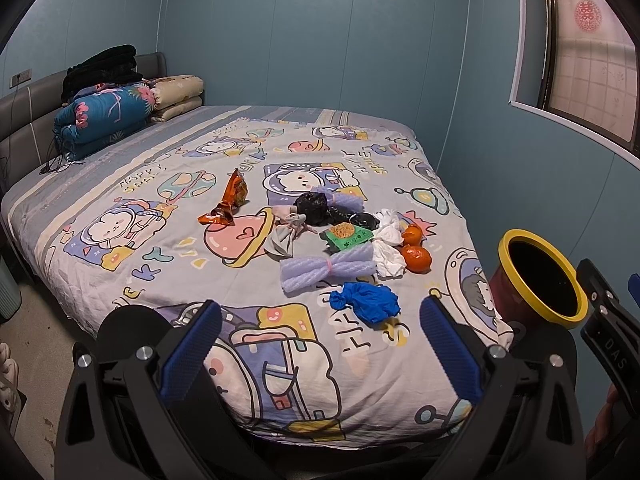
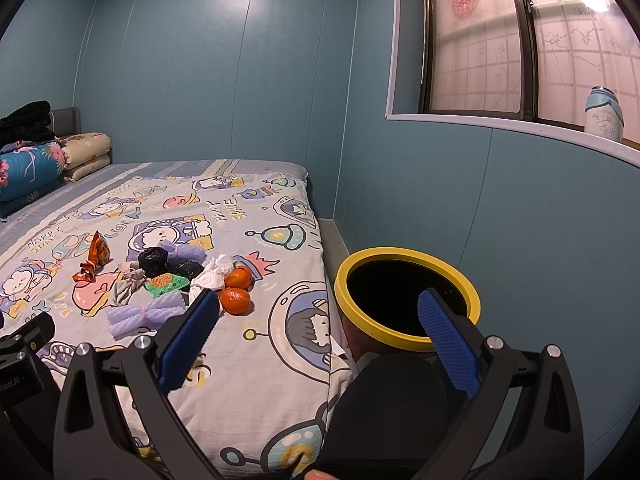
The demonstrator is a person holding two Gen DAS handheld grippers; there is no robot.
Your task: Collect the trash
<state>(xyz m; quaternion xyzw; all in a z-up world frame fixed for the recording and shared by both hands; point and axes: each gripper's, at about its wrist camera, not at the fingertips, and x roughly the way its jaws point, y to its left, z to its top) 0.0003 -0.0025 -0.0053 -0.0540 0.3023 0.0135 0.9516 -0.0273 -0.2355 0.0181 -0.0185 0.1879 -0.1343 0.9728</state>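
Note:
A pile of trash lies mid-bed: an orange snack wrapper (image 1: 228,204), black plastic bags (image 1: 320,208), a green packet (image 1: 347,236), white crumpled tissues (image 1: 387,248), purple foam netting (image 1: 326,270), a blue crumpled bag (image 1: 366,302) and two tangerines (image 1: 416,258). A red bin with a yellow rim (image 1: 540,280) stands at the bed's right side; it also shows in the right wrist view (image 2: 408,292). My left gripper (image 1: 320,344) is open and empty, short of the blue bag. My right gripper (image 2: 320,332) is open and empty, near the bin.
The bed (image 1: 120,280) has a cartoon space sheet. Folded quilts (image 1: 104,116) and dark clothes are stacked at the headboard. Blue walls close in behind and to the right. A window sill holds a bottle (image 2: 604,110). Bare floor lies left of the bed (image 1: 36,320).

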